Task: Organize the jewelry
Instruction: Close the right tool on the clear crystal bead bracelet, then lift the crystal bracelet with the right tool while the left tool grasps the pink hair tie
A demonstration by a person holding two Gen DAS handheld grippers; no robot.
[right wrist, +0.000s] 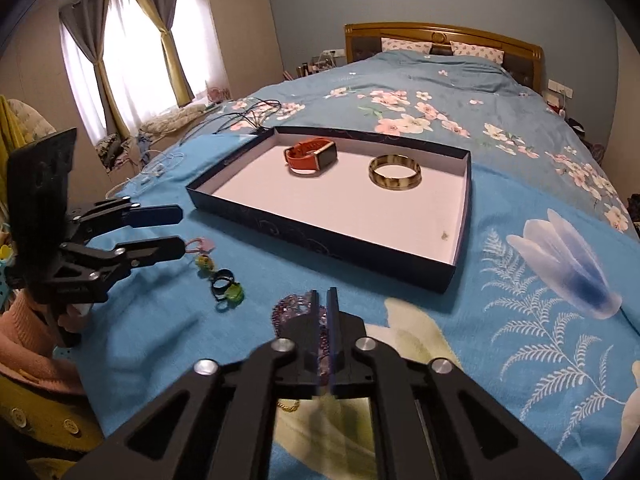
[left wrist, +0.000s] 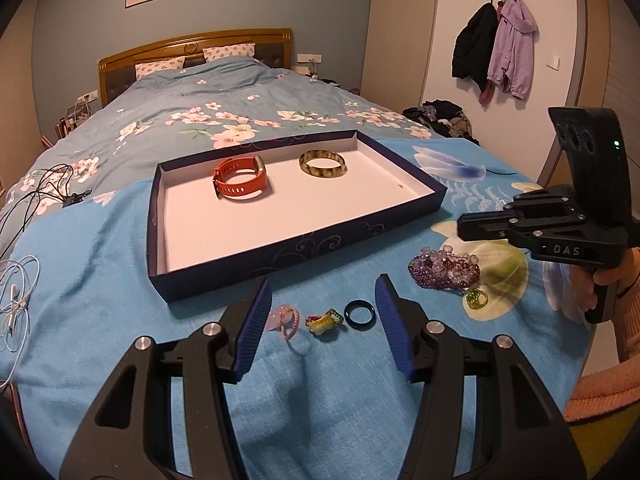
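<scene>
Two pieces, an orange watch [left wrist: 240, 179] and a mottled bangle [left wrist: 322, 163], are already laid in the box lid [left wrist: 280, 246] on the bed. Four rings are left outside. The purple bead bracelet [left wrist: 444, 270] is pinched by the right tongs [right wrist: 325, 312]; the left tongs [left wrist: 322, 330] are held wide.

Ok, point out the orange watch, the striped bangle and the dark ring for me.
Orange watch [left wrist: 241, 179], left wrist view, on its strap.
Striped bangle [right wrist: 394, 181], right wrist view, on its near rim.
Dark ring [left wrist: 361, 317], left wrist view, on its near band.

Dim, perhaps window-lit; warped edges
</scene>
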